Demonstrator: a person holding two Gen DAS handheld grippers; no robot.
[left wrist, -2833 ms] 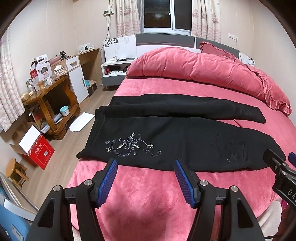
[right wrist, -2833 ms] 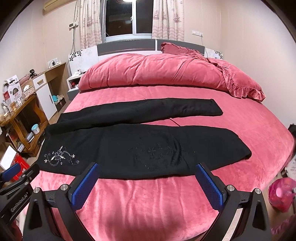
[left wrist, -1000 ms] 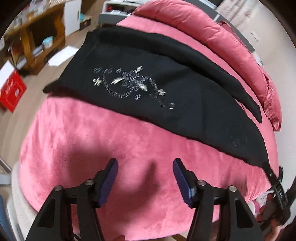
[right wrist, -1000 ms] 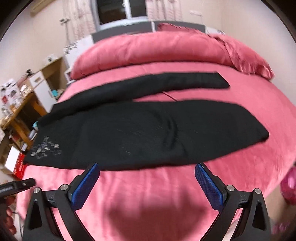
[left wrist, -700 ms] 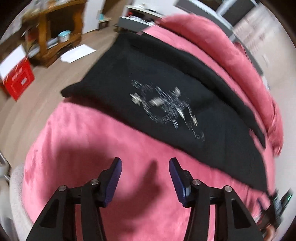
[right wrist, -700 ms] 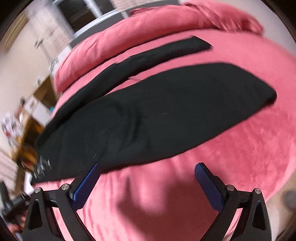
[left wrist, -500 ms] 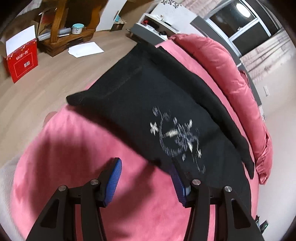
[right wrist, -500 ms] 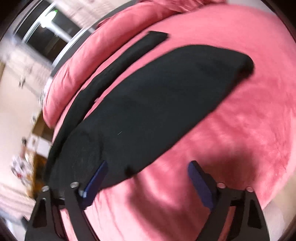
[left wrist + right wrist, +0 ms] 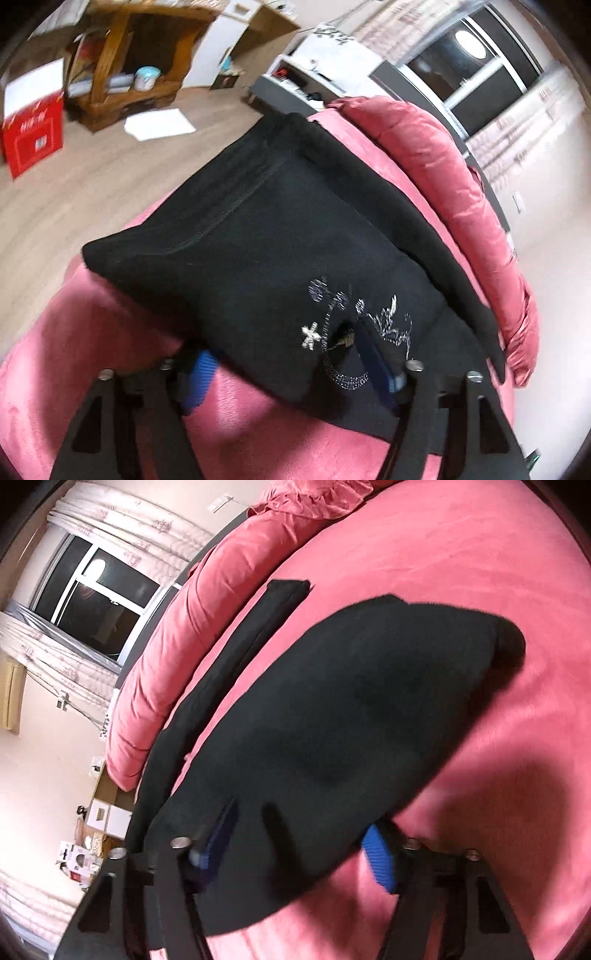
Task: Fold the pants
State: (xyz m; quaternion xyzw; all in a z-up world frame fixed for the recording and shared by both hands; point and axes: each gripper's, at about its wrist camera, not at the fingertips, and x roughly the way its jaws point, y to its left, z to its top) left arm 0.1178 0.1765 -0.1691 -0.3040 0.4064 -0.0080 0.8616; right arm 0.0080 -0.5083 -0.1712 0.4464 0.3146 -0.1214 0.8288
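The left claw (image 9: 288, 363) is opening astride the pants' (image 9: 258, 236) near edge; the right claw (image 9: 299, 843) is closing over the same edge, pads not yet pressing. Bare bed (image 9: 480, 590) is lying beyond.

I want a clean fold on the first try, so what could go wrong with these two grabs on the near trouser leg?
The left gripper straddles the pants edge with jaws opening, no pinch yet, so a lift now could leave the cloth behind. The right gripper is closing on the same near leg at a tilt; it might catch only one layer, or the pink bedcover too, skewing the fold.
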